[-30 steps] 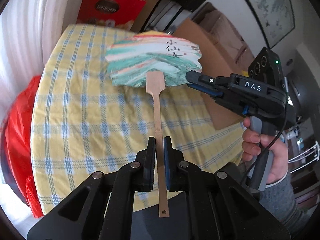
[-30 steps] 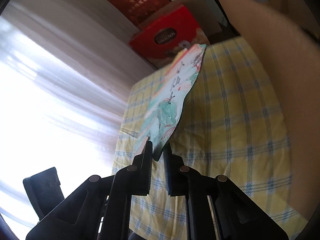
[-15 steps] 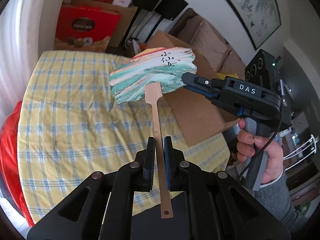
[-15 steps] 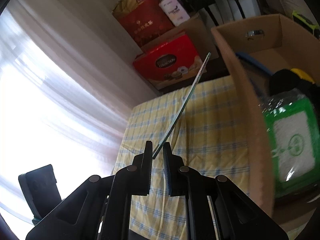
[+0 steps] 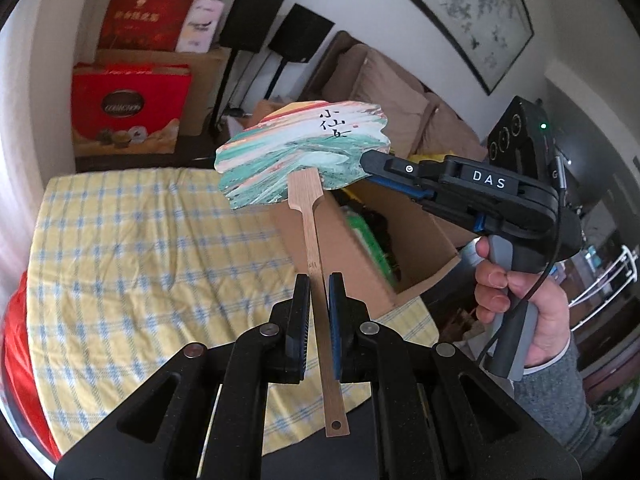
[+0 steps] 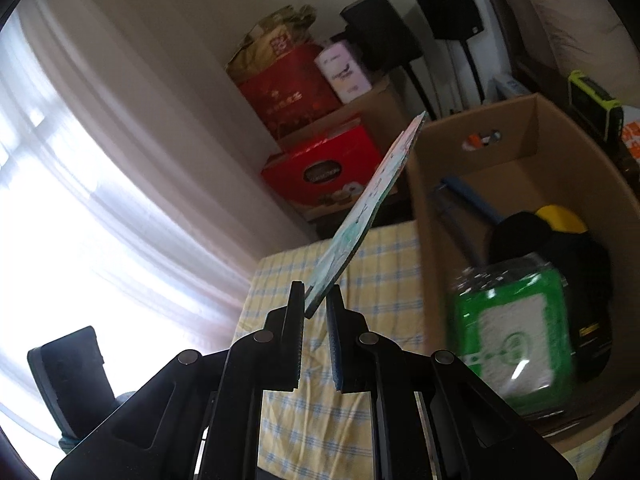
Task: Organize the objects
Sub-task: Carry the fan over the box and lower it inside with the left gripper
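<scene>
Counter (image 5: pixel 120 248): draped in a yellow checked cloth, filling the near and left of the scene, with no task item seen lying on its visible part.

Cardboard box (image 6: pixel 536 152): open-topped, standing at the right side of the counter; it already holds a green-labelled clear container (image 6: pixel 508 328), a black-and-yellow item (image 6: pixel 552 228) and a blue-handled tool (image 6: pixel 468 196).

Paddle fan (image 5: pixel 304 156): a flat card blade painted in green, white and red bands with brush characters, joined to a slim bamboo handle (image 5: pixel 320 292). It is held in the air, clear of the cloth, its blade over the box's near-left rim; the right wrist view shows the blade nearly edge-on.

Left claw (image 5: pixel 319 308): pinching the handle about midway, the drilled tip hanging free below the fingers.

Right claw (image 6: pixel 316 308): closed on the right edge of the blade, steadying it.

Step in hand, as judged: carrying the fan to the box, with both claws sharing the load. The next move probably calls for tilting the blade to fit between the box walls and the contents, lowering it into the free space at the far-left of the box, and loosening one claw first so the thin card is not bent.
</scene>
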`<state>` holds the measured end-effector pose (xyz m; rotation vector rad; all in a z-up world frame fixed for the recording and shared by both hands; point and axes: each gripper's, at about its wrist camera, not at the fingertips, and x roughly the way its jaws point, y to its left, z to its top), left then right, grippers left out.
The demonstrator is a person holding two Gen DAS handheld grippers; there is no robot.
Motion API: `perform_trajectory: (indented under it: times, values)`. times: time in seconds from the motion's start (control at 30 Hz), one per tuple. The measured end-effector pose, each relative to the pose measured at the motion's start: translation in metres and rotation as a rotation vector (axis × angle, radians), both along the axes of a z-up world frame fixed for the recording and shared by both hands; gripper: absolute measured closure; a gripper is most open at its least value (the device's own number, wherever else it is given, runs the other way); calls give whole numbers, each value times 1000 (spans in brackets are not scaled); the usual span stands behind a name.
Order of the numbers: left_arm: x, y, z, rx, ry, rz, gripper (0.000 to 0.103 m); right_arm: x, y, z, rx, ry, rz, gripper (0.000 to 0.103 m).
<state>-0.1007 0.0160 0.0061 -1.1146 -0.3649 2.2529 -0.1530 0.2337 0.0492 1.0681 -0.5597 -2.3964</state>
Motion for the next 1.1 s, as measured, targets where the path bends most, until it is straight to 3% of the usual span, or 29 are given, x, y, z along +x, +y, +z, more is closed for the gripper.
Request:
perform_trajectory:
  times: [0.2, 0.63, 0.77, 1.1]
  values:
    - [-14, 41, 7, -1, 5, -51, 93, -10, 29, 6, 14, 5, -54, 93]
    - [-38, 129, 20, -85, 81, -91, 91, -25, 98, -3, -3, -21, -146, 93]
    - [-53, 149, 10, -85, 69, -87, 91, -41, 120, -13, -24, -39, -170, 93]
    - [-74, 181, -23, -122, 22, -80, 93, -75, 139, -50, 51, -120, -178, 93]
